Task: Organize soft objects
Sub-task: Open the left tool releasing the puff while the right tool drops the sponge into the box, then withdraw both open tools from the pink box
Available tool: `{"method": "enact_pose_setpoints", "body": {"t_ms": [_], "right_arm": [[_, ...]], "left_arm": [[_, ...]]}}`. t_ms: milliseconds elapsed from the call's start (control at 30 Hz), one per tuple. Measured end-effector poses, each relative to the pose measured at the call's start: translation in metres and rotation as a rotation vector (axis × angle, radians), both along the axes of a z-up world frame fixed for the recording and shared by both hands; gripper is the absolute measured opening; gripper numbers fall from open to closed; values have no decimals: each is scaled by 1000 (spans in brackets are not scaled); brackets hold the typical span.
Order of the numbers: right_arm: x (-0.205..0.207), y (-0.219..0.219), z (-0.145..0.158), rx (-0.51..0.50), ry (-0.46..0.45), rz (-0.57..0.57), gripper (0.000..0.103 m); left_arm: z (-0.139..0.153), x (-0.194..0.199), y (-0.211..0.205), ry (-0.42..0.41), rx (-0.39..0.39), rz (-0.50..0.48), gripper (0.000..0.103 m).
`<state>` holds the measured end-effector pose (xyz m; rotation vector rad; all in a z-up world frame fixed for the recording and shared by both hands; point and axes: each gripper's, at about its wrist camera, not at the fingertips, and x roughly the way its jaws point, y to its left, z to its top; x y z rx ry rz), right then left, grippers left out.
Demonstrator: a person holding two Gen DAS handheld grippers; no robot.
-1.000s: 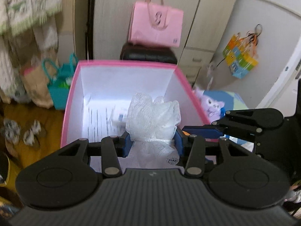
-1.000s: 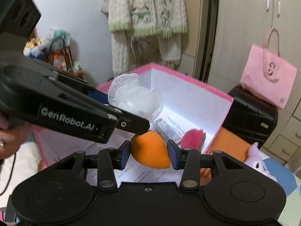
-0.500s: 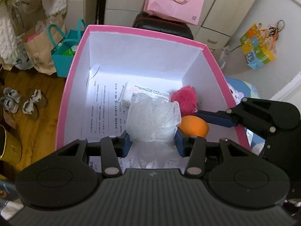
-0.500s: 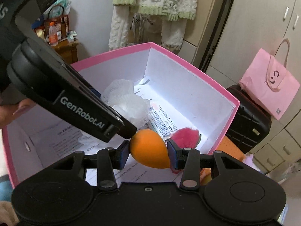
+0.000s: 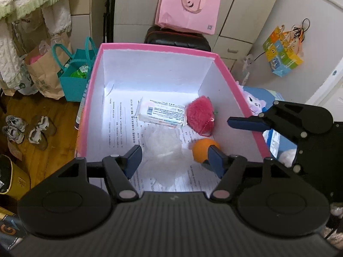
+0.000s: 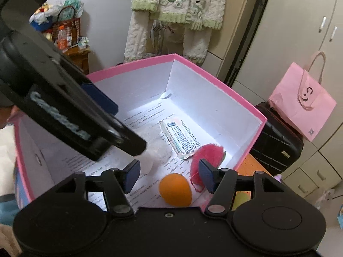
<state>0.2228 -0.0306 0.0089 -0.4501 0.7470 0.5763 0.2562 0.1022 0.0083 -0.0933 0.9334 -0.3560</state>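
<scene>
Inside pink box (image 5: pixel 223 68): mesh puff (image 5: pixel 165 143), orange sponge (image 6: pixel 175 189) just released; both grippers' jaws just opened, empty. Next: withdraw, fetch more.

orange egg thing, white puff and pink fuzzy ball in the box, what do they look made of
Orange egg: probably foam sponge; its surface is smooth and matte, with no shine.
White puff: looks like gathered nylon mesh; it is translucent and netted, with a cord.
Pink fuzzy ball: plush or faux fur, going by its fuzzy pile; a bead chain hangs off it.
</scene>
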Motion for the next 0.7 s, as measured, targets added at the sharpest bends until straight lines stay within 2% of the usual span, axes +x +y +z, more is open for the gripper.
{"method": "enact_pose_setpoints", "body": {"t_ms": [200,300,400,700], "right_arm": [[-19,-10,15,27,-27,-11,68],[-30,-14,23,36,-31,-3,70],[-41,-18,30,46,-29,-2,76],[-78,-30,53,83,-38,15,82]], "left_arm": [[20,-29,5,-70,12,-37,68],[33,-45,1,-112,58,-66,73],[44,-60,-3,-145,96,-88,78],[66,-109,-10,-205,127,-150,86]]}}
